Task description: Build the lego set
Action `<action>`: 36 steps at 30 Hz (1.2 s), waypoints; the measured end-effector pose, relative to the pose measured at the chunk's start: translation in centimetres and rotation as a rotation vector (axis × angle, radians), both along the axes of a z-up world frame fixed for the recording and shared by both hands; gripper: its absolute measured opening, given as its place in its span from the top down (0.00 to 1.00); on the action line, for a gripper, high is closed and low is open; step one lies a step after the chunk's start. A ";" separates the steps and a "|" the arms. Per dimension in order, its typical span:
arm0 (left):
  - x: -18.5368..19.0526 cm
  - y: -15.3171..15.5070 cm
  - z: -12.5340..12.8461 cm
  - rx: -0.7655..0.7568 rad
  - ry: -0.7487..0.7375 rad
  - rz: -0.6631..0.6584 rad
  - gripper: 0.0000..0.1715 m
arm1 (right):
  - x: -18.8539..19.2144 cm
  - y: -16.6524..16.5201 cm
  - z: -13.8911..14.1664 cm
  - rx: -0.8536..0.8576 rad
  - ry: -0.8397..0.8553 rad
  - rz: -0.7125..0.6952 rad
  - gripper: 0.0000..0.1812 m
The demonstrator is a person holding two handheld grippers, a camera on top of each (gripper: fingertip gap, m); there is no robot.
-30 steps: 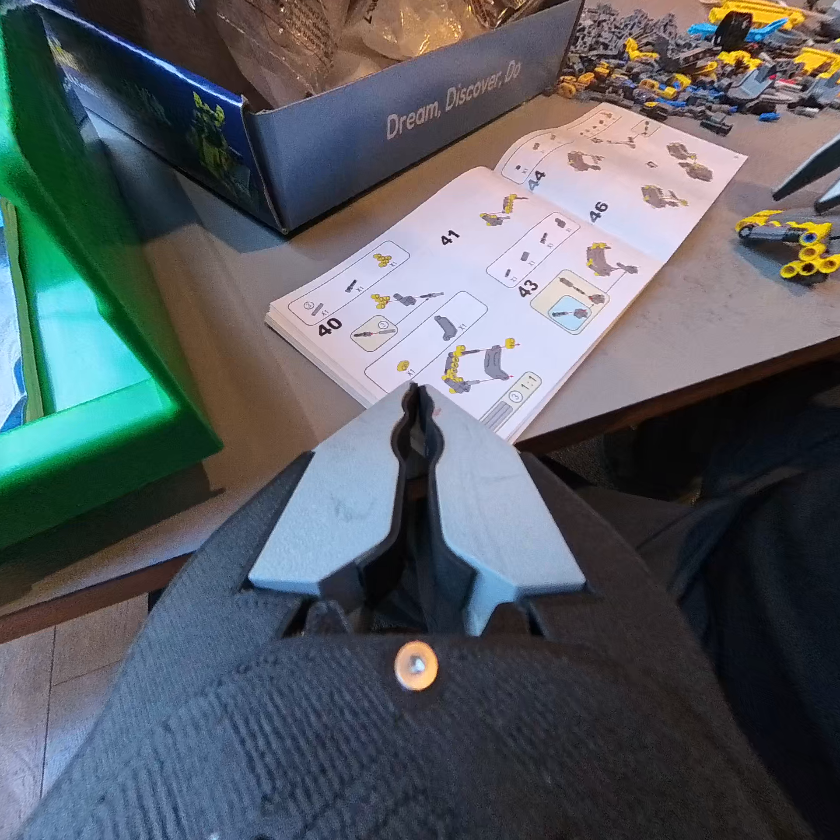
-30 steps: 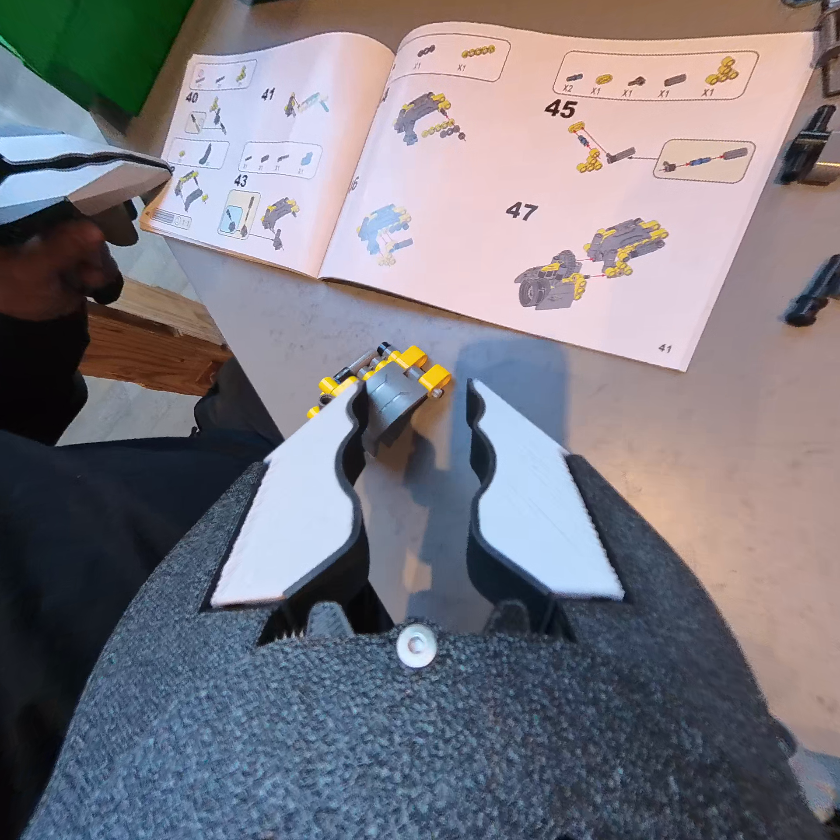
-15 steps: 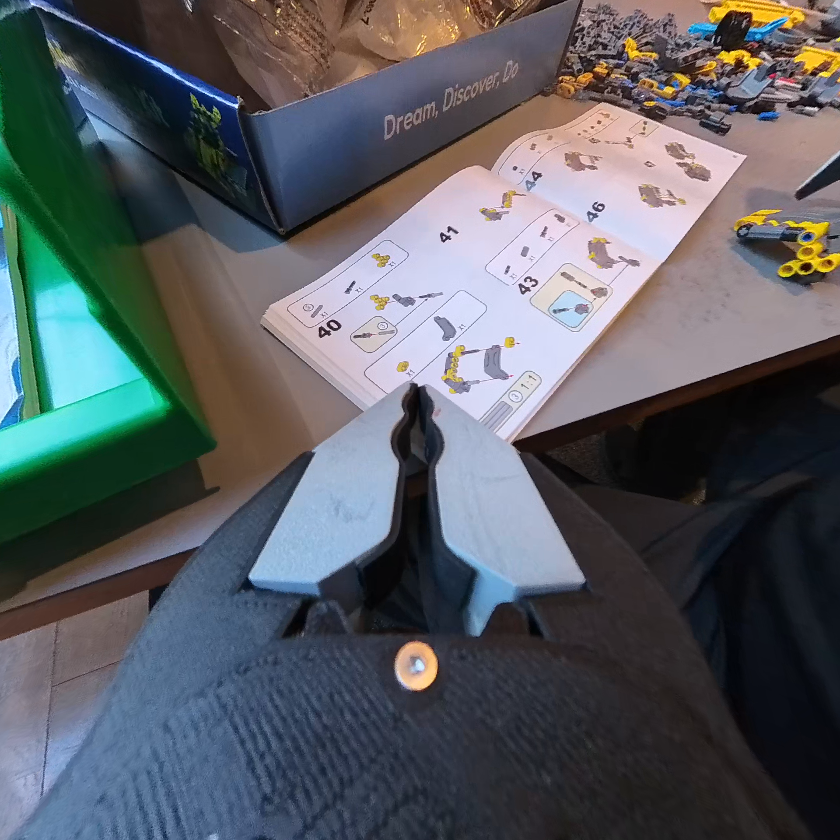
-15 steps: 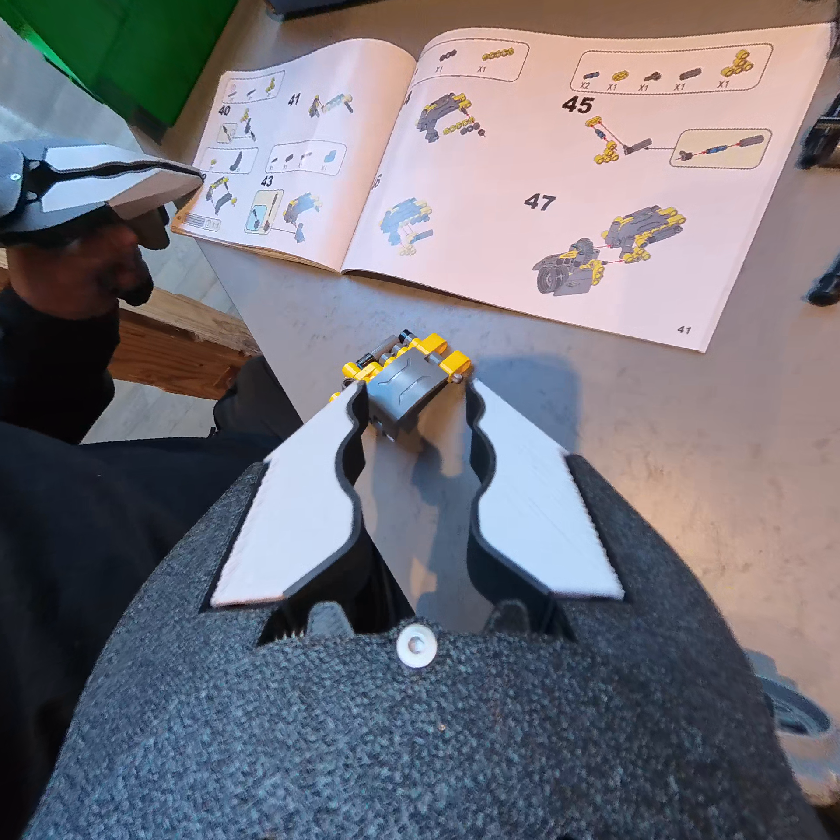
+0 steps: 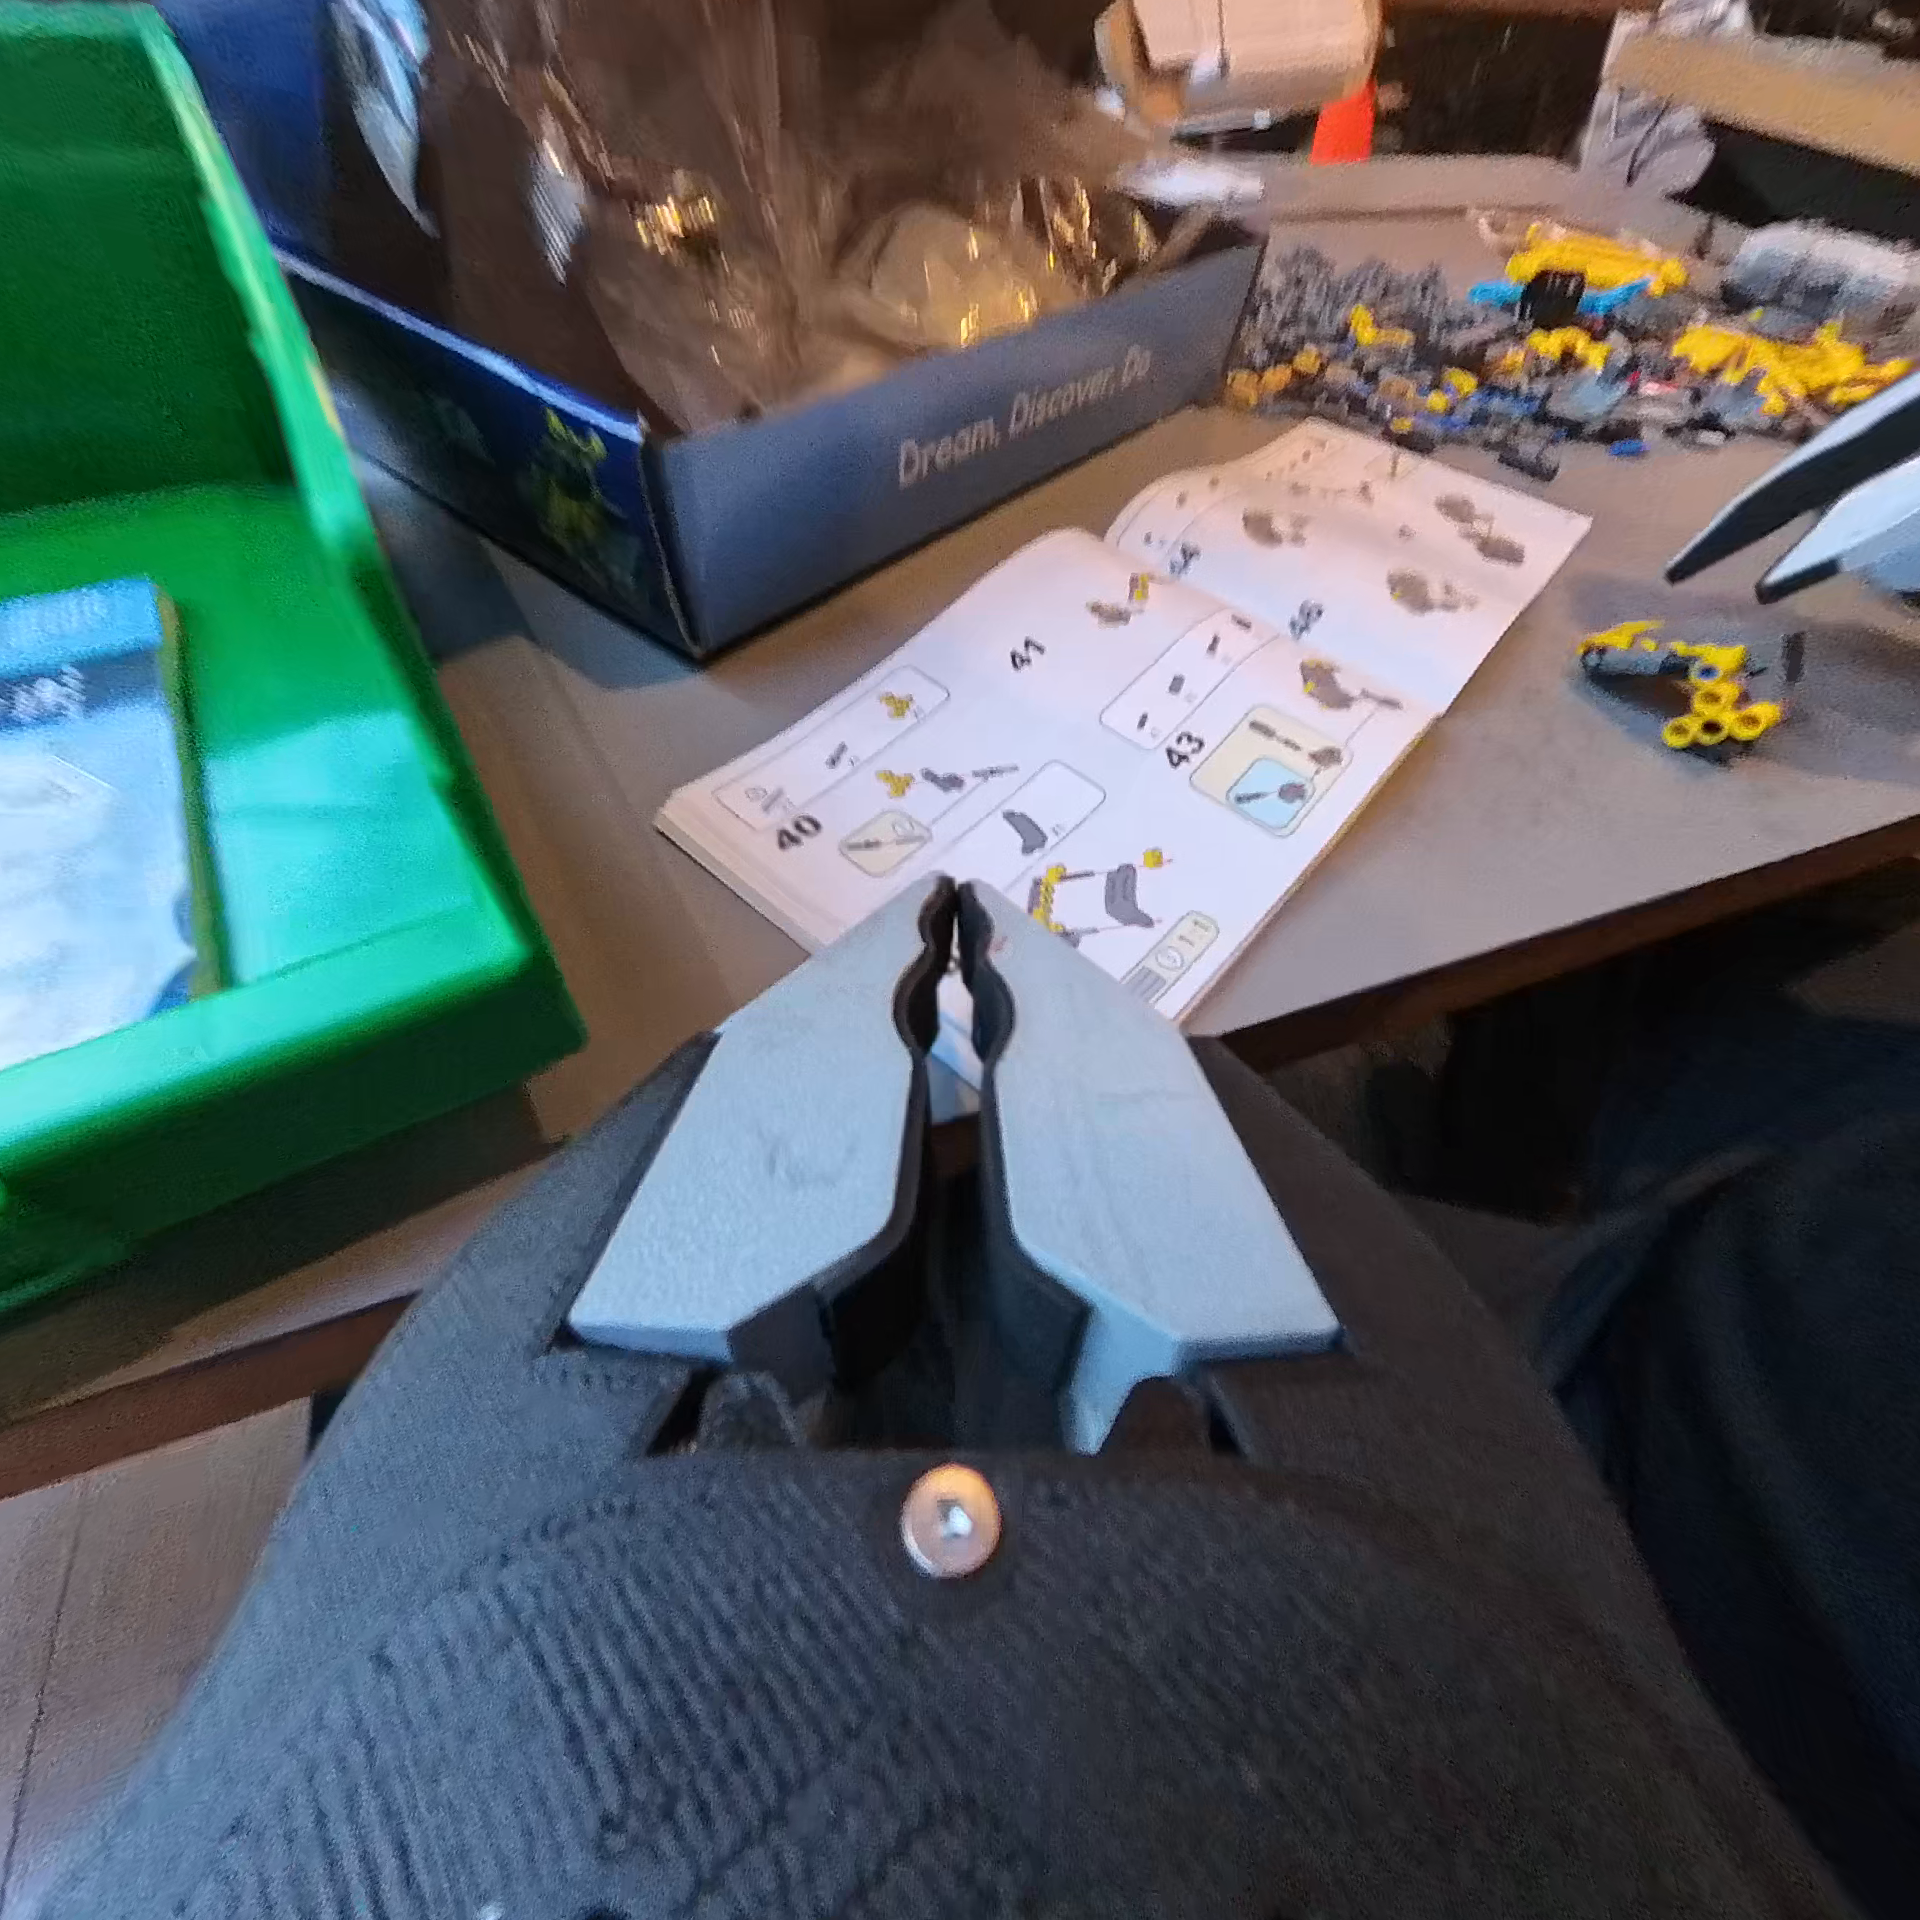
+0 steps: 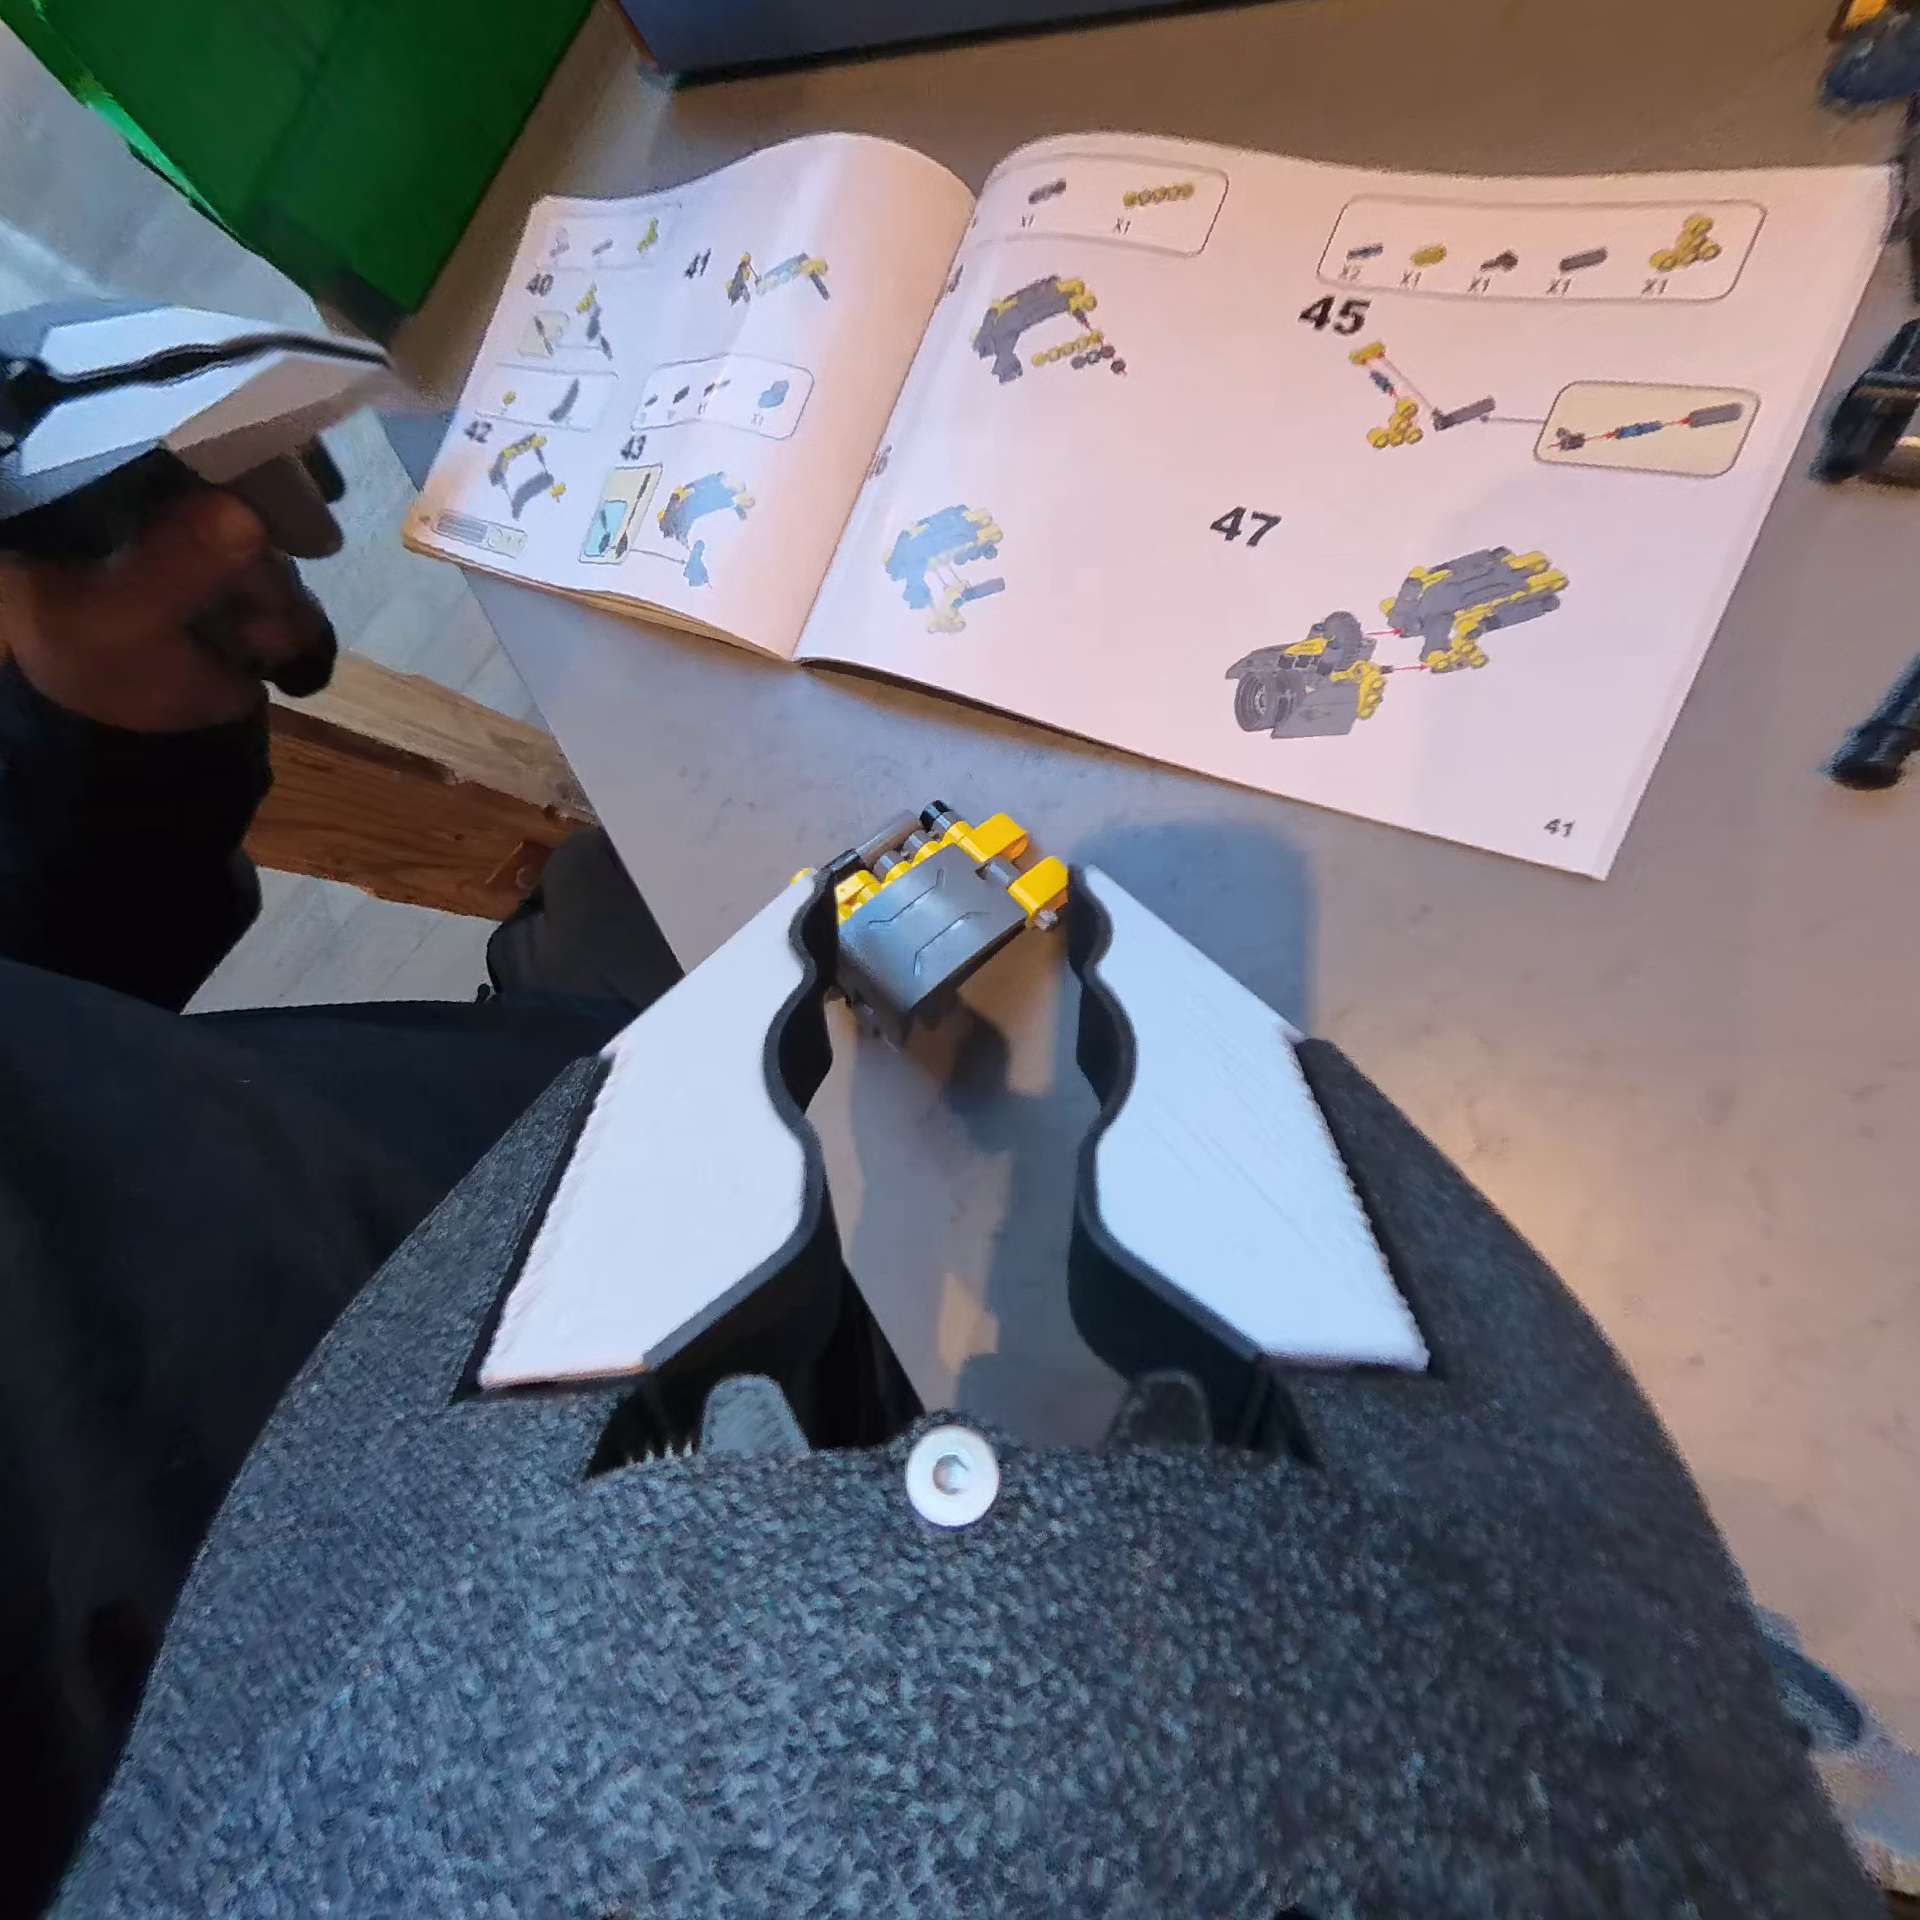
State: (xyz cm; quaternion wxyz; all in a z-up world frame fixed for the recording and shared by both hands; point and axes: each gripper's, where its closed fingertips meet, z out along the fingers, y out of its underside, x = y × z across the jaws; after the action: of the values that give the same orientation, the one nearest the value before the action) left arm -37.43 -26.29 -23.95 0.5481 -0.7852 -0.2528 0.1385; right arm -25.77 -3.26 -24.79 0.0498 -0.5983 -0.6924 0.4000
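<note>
A small yellow and grey brick assembly (image 6: 925, 925) lies on the grey table (image 6: 1507, 1091) near its front edge. My right gripper (image 6: 951, 888) is open with the assembly between its fingertips; the left fingertip is close against it. In the left wrist view the right gripper (image 5: 1756, 566) hovers just above the assembly (image 5: 1683, 681). My left gripper (image 5: 954, 896) is shut, with nothing visible in it, over the table edge at the near corner of an open instruction booklet (image 5: 1091, 748). It also shows in the right wrist view (image 6: 187, 395), held by a hand.
The booklet (image 6: 1195, 468) lies open beyond the assembly. A green bin (image 5: 312, 675) stands at the left, and a blue cardboard box (image 5: 935, 488) with plastic bags behind the booklet. Several loose yellow, grey and blue bricks (image 5: 1558, 343) are piled at the far right. Dark parts (image 6: 1881, 738) lie right. About 25 centimeters separates my left fingertips from my right.
My right gripper has moved so the assembly sits between its fingertips instead of by the left one. My left gripper has tilted up, showing more of the far table, and stays shut.
</note>
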 end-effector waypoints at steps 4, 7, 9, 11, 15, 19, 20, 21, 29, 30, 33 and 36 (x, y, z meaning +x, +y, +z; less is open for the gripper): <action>0.0 -0.3 1.7 0.038 0.091 0.020 1.00 | -0.1 0.4 0.2 0.009 0.014 -0.009 0.76; 0.1 0.0 1.2 0.026 0.076 0.007 1.00 | 0.0 0.5 0.0 0.008 0.006 -0.009 0.76; 0.1 0.0 1.0 0.020 0.065 0.005 1.00 | 0.2 0.4 -0.1 0.004 -0.003 -0.004 0.76; 0.1 0.1 0.9 0.021 0.064 0.004 1.00 | 0.4 0.3 -0.3 0.004 -0.015 0.001 0.75; 0.1 0.1 0.6 0.012 0.054 -0.001 1.00 | 0.5 0.2 -0.5 0.001 -0.022 0.003 0.75; 0.2 0.2 0.5 0.006 0.053 -0.004 1.00 | 0.3 0.1 -0.3 0.004 -0.008 0.007 0.76; 0.2 0.2 0.5 0.006 0.054 -0.006 1.00 | 0.3 0.1 -0.1 0.006 0.002 0.008 0.76; 0.3 0.2 0.5 0.007 0.055 -0.008 1.00 | 0.3 0.1 0.0 0.008 0.008 0.007 0.76; 1.6 1.3 1.5 0.033 0.114 -0.076 1.00 | 0.1 0.1 0.7 0.024 0.054 0.018 0.77; 1.6 1.5 1.3 0.029 0.106 -0.084 1.00 | 0.1 0.1 0.8 0.025 0.059 0.017 0.77; 1.7 1.6 1.2 0.026 0.102 -0.089 1.00 | 0.1 0.1 0.9 0.020 0.073 0.015 0.77; 1.7 1.6 1.1 0.021 0.101 -0.086 1.00 | 0.1 0.1 0.9 0.020 0.081 0.014 0.77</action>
State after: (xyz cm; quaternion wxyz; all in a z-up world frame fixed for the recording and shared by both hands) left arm -35.77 -24.71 -22.86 0.5738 -0.7816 -0.1922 0.1515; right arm -25.67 -3.13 -23.90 0.0811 -0.5763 -0.6980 0.4173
